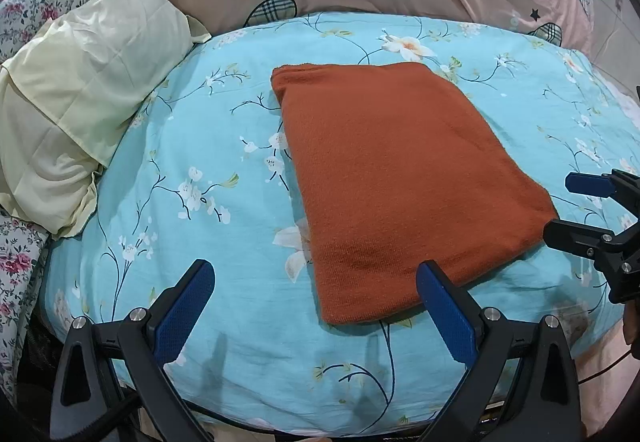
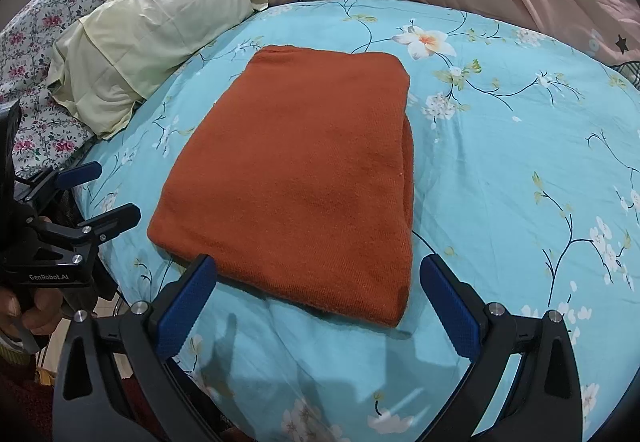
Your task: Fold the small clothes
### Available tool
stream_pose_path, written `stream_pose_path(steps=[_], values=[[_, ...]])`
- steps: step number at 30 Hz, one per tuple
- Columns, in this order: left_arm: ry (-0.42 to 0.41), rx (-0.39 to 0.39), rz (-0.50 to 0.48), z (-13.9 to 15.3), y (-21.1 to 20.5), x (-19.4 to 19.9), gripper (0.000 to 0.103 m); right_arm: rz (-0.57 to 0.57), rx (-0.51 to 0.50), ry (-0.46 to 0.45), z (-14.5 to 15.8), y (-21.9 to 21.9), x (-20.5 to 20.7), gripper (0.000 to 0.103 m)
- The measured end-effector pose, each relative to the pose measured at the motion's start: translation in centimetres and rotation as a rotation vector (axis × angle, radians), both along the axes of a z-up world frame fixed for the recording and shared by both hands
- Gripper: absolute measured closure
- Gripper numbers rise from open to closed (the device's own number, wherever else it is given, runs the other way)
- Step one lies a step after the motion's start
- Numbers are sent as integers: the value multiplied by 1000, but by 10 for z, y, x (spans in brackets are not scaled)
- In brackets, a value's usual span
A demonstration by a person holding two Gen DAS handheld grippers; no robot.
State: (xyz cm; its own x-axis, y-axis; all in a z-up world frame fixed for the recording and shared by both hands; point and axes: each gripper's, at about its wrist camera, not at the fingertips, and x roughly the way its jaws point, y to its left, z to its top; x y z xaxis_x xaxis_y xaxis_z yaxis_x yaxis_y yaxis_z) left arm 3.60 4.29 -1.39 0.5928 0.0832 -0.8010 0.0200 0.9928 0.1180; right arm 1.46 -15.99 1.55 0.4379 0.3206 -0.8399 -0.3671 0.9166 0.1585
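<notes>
The left gripper (image 1: 316, 282) gapes wide and holds nothing, one finger (image 1: 444, 306) at the near edge of the folded orange cloth (image 1: 400, 181). The right gripper (image 2: 318, 278) is equally spread and empty, at the cloth's near edge. The cloth lies flat on the blue floral sheet (image 2: 500, 161), a yellow pillow (image 1: 80, 93) beside it.

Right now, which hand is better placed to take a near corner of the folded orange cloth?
Probably right: the right tongs straddle the orange cloth's near edge, open. The left tongs sit off its left corner.
</notes>
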Motion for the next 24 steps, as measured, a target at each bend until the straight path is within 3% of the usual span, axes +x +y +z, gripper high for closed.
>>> stream_pose_path(steps=[24], values=[[-4,-5,-1,2,-1,2,2,3,0,0,0,0,1,2]])
